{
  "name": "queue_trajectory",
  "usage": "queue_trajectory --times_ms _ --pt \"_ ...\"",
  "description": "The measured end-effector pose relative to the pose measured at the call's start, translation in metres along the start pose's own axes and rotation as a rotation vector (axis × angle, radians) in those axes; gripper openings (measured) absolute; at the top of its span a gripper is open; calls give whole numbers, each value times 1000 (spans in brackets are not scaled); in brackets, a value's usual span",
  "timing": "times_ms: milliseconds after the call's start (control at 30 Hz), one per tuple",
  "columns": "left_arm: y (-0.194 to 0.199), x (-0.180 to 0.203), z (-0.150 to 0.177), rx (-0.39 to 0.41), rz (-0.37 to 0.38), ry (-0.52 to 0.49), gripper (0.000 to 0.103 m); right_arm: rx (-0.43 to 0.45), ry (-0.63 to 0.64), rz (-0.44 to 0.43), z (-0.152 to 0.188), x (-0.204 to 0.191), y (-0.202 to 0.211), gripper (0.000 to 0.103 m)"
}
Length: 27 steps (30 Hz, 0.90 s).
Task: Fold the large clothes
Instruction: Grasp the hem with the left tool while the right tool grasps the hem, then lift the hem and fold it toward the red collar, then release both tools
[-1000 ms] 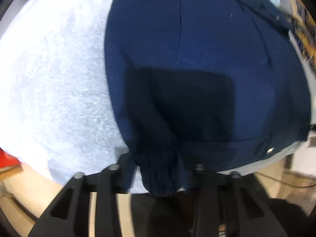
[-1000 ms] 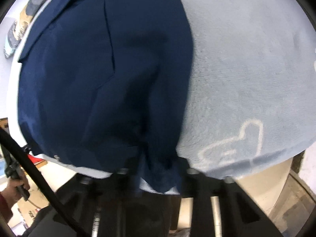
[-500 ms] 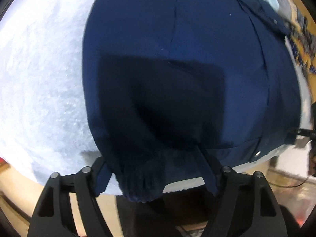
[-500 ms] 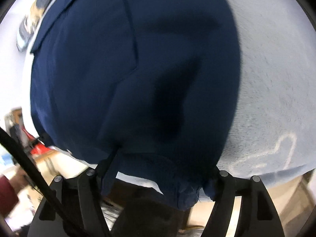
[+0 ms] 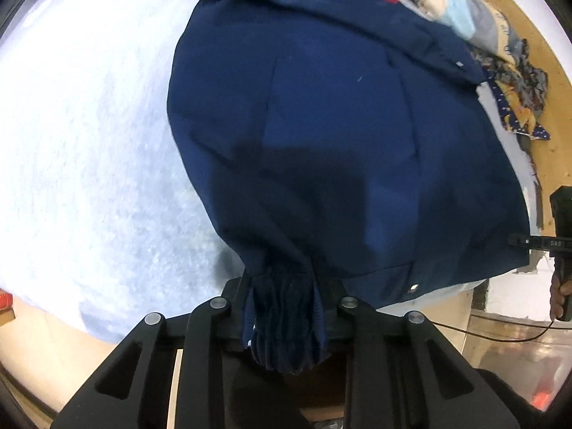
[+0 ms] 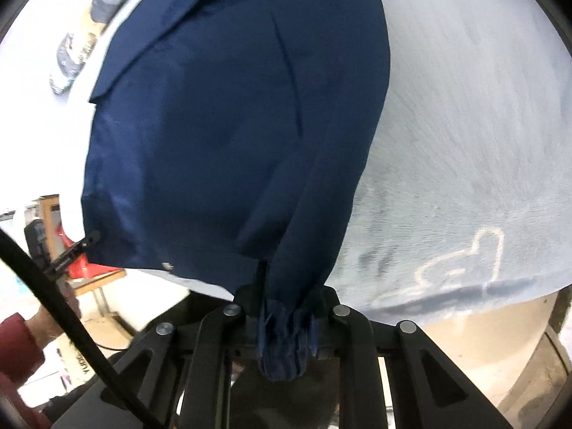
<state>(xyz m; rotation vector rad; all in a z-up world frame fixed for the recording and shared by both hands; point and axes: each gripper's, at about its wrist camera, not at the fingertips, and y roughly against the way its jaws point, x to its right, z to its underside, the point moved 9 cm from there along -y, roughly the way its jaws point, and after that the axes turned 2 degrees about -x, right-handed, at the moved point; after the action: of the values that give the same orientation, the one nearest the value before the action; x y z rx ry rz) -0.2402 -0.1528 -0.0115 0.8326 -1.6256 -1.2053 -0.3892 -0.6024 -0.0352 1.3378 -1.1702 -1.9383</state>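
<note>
A navy blue jacket (image 5: 339, 125) lies spread on a pale blue blanket (image 5: 89, 143), collar at the far end. My left gripper (image 5: 284, 286) is shut on the ribbed cuff (image 5: 286, 318) of its left sleeve, at the near edge. In the right wrist view the jacket (image 6: 232, 125) fills the left half. My right gripper (image 6: 286, 304) is shut on the other sleeve's cuff (image 6: 284, 343), and that sleeve (image 6: 321, 214) runs along the jacket's right edge. A snap button (image 5: 414, 287) shows on the hem.
A pile of other clothes (image 5: 464, 18) lies beyond the collar. The blanket (image 6: 464, 125) has a white outline drawing (image 6: 464, 261) near its front edge. The wooden table edge (image 5: 43, 339) shows below the blanket. A red object (image 6: 82, 264) sits off the table.
Both grippers opened wide half a second ago and have closed again on the cuffs. The view has pulled back, so the collar and more of the jacket show.
</note>
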Motion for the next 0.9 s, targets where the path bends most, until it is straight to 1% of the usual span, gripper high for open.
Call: queue_trajectory --times_ms 67,100,167,200,300,333,433,500,600,700,767,833,900 --pt "12 -3 -11 17 24 -12 25 2 -2 -49 0 -8 9 19" --pt "19 -2 -16 29 28 -22 25 6 -1 -68 -5 -18 15 19" --pt "29 -2 -23 56 44 -31 25 10 11 -113 -8 -25 29 19" --pt "28 -2 -23 64 47 -34 25 13 20 -126 -10 -25 35 19" --pt "29 2 -31 86 53 -40 25 21 30 -187 -11 -47 43 19" --pt "28 6 -35 94 51 -42 25 27 34 -201 -14 -47 49 19" --pt "47 -1 -45 125 59 -43 25 52 45 -237 -24 -58 62 19" --pt "54 0 -58 151 58 -48 25 76 50 -262 -33 -66 72 19" --pt "61 2 -82 192 68 -45 25 120 63 -289 -46 -70 95 19" --pt "67 5 -114 250 81 -37 25 172 75 -311 -70 -81 110 19" --pt "74 6 -137 293 80 -45 25 217 80 -330 -93 -89 122 19" --pt "79 6 -165 338 87 -34 25 254 86 -337 -112 -91 131 19" --pt "85 2 -195 384 85 -25 25 298 91 -335 -138 -96 139 19"
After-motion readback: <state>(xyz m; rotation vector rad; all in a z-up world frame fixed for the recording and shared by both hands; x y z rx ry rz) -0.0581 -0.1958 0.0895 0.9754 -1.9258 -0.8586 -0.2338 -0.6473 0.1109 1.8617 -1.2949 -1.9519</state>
